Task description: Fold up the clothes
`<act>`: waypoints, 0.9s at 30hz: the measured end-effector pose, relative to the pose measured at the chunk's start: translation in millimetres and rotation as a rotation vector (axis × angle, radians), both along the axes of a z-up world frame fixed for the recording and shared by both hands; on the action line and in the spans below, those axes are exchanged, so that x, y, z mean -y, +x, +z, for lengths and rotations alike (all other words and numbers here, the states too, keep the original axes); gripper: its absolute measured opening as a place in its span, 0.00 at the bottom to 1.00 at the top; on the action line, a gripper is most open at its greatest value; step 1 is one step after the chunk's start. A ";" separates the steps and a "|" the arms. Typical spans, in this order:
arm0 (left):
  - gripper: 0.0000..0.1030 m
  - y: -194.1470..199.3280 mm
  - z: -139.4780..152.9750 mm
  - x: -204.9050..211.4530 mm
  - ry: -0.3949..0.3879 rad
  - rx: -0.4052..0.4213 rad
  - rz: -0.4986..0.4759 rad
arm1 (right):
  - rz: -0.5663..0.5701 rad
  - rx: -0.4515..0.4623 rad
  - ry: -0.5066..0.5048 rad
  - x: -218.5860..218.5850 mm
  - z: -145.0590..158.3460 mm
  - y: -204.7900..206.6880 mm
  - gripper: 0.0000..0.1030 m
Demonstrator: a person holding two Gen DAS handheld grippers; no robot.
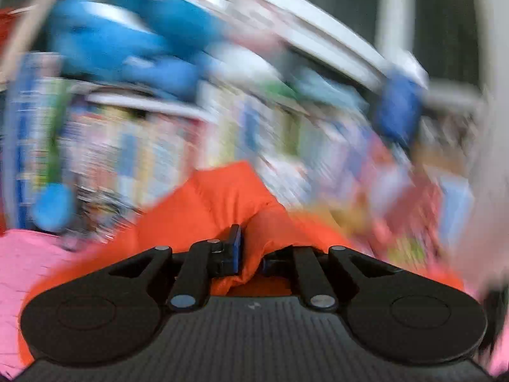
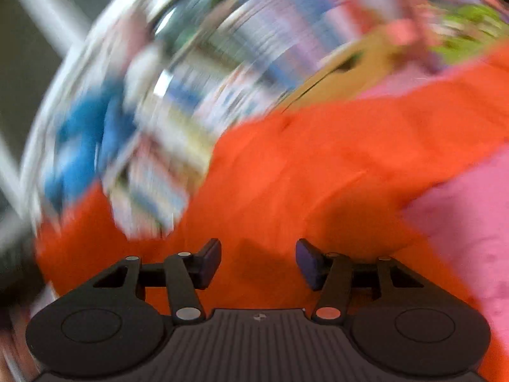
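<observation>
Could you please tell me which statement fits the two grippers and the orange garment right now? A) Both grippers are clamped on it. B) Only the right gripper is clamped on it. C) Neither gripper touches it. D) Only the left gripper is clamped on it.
D: the left gripper pinches a bunched fold of the orange fabric garment between its blue pads, while the right gripper stands open above the cloth, nothing between its pads.

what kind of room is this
Probably a child's bedroom or playroom, though blur hides detail: a shelf packed with colourful book spines, a blue plush toy on top of it, and an orange garment lying on a pink bedsheet.
</observation>
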State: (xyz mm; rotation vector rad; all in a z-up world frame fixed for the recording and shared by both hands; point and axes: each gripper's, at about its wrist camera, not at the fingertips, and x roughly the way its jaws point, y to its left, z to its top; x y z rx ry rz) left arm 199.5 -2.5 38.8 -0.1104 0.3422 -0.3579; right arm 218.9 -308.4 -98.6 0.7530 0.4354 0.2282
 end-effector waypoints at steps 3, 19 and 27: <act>0.11 -10.8 -25.8 39.7 0.129 -0.101 -0.082 | -0.089 0.015 0.109 20.5 -5.4 -7.1 0.52; 0.14 -73.7 -57.8 64.8 0.322 -0.146 -0.175 | 0.330 0.030 -0.215 -60.1 9.0 4.8 0.41; 0.69 -103.6 -14.3 -23.4 -0.132 -0.100 -0.019 | 0.310 -0.032 -0.222 -61.7 3.8 11.5 0.38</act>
